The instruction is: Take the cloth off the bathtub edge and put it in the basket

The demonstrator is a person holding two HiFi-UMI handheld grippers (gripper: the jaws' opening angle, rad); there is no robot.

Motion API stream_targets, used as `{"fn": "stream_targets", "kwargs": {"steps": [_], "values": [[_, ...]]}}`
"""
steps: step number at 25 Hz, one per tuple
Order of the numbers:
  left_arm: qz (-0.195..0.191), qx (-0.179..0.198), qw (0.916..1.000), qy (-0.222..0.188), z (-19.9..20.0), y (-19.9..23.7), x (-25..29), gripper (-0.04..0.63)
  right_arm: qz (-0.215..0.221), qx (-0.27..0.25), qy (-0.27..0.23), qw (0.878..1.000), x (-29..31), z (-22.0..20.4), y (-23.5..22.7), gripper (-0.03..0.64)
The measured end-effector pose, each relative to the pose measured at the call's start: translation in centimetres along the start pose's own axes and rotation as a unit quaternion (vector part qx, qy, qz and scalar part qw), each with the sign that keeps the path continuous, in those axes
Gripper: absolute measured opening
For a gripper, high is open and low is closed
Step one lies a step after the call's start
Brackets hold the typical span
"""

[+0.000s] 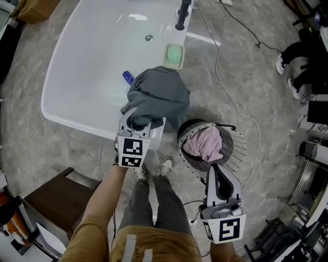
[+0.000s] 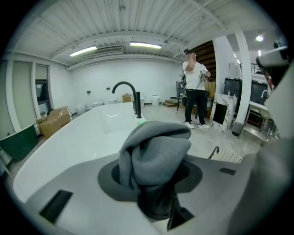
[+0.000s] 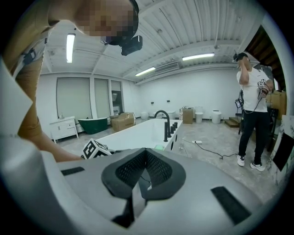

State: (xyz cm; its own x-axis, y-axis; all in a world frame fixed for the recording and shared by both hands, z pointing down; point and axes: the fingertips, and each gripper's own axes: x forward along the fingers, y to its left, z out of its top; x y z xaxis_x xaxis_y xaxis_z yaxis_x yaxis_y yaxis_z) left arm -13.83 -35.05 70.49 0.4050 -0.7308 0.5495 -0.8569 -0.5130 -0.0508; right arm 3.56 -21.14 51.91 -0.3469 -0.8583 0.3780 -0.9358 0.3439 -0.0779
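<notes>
A grey cloth (image 1: 159, 94) lies bunched over the near edge of the white bathtub (image 1: 87, 61). My left gripper (image 1: 138, 122) is shut on its near end. In the left gripper view the cloth (image 2: 156, 147) stands up in a wad pinched between the jaws of the left gripper (image 2: 154, 195). The round wire basket (image 1: 239, 149) stands on the floor right of the tub, with a pink cloth (image 1: 204, 143) inside. My right gripper (image 1: 217, 175) hovers at the basket's near rim. The right gripper (image 3: 141, 181) is shut and holds nothing.
A black faucet (image 1: 183, 15), a green soap dish (image 1: 175, 55) and a small blue item (image 1: 128, 78) sit on the tub. A cable (image 1: 225, 87) runs across the floor. A dark wooden stand (image 1: 56, 199) is at lower left. A person (image 2: 195, 87) stands beyond the tub.
</notes>
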Motion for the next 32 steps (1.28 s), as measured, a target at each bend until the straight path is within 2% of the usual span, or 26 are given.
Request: {"fn": "stream_targets", "kwargs": {"steps": [4,6,12,18,28,32], "values": [[0.012,-0.051,0.9974,-0.048,5.1,1.7,-4.0,0.158,-0.005,0.001,-0.019,1.000,-1.4,2.3,0.7,0.005],[0.014,-0.063,0.9957,-0.067,7.5,2.0,-6.4,0.156,-0.006,0.003,-0.031,0.999,-2.2,3.6,1.1,0.005],[0.016,-0.069,0.9871,-0.144,16.1,2.5,-14.2,0.156,-0.004,-0.002,-0.075,0.997,-4.7,8.3,2.7,0.005],[0.000,-0.053,0.9772,-0.206,23.3,1.5,-22.8,0.155,-0.006,-0.028,-0.093,0.995,-8.5,12.6,4.1,0.005],[-0.010,-0.057,0.9600,-0.274,30.4,1.6,-35.0,0.156,-0.010,-0.063,-0.123,0.990,-13.1,18.0,7.1,0.005],[-0.008,-0.056,0.9494,-0.309,32.1,2.4,-39.6,0.156,-0.009,-0.076,-0.147,0.986,-14.3,20.2,9.0,0.005]]}}
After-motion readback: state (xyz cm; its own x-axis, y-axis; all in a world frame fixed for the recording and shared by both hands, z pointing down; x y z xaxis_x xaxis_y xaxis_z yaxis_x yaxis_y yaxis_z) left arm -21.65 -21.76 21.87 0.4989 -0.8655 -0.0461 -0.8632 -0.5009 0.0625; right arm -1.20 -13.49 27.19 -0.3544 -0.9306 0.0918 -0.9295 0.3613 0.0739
